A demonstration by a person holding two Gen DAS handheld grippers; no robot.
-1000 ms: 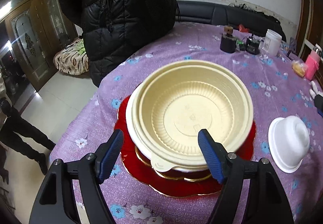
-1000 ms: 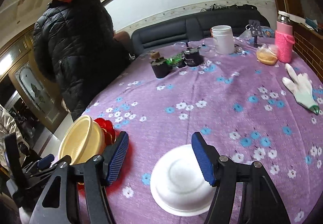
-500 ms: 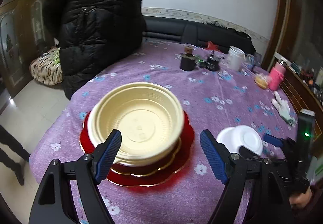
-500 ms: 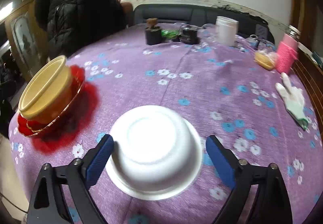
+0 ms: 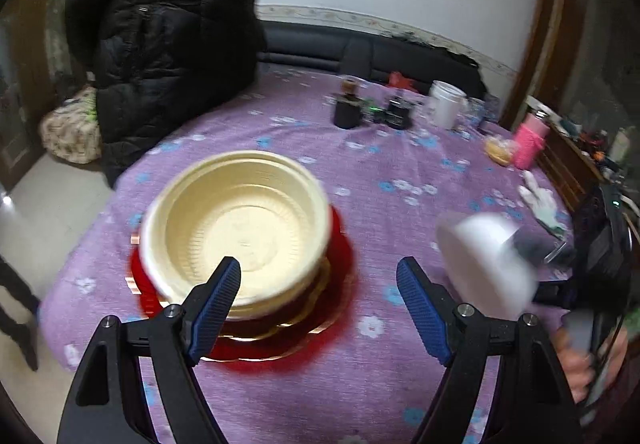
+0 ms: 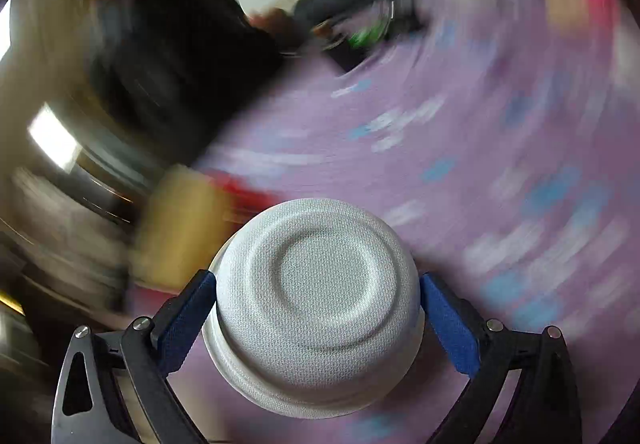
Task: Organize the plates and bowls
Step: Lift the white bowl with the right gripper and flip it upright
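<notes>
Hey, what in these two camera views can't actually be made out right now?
- Right wrist view: everything behind the white bowl, including the tablecloth, is smeared by motion blur.
- White bowl's inside: hidden, since its underside faces the right wrist camera; in the left wrist view the bowl is blurred.
- Left wrist view: the stack between the yellow bowl and the red plate is covered by the bowl.
- Far jars: too small and too blurred to identify.

White bowl (image 6: 316, 304) inverted; cream bowl (image 5: 240, 220) on red plate (image 5: 340, 240).
</notes>
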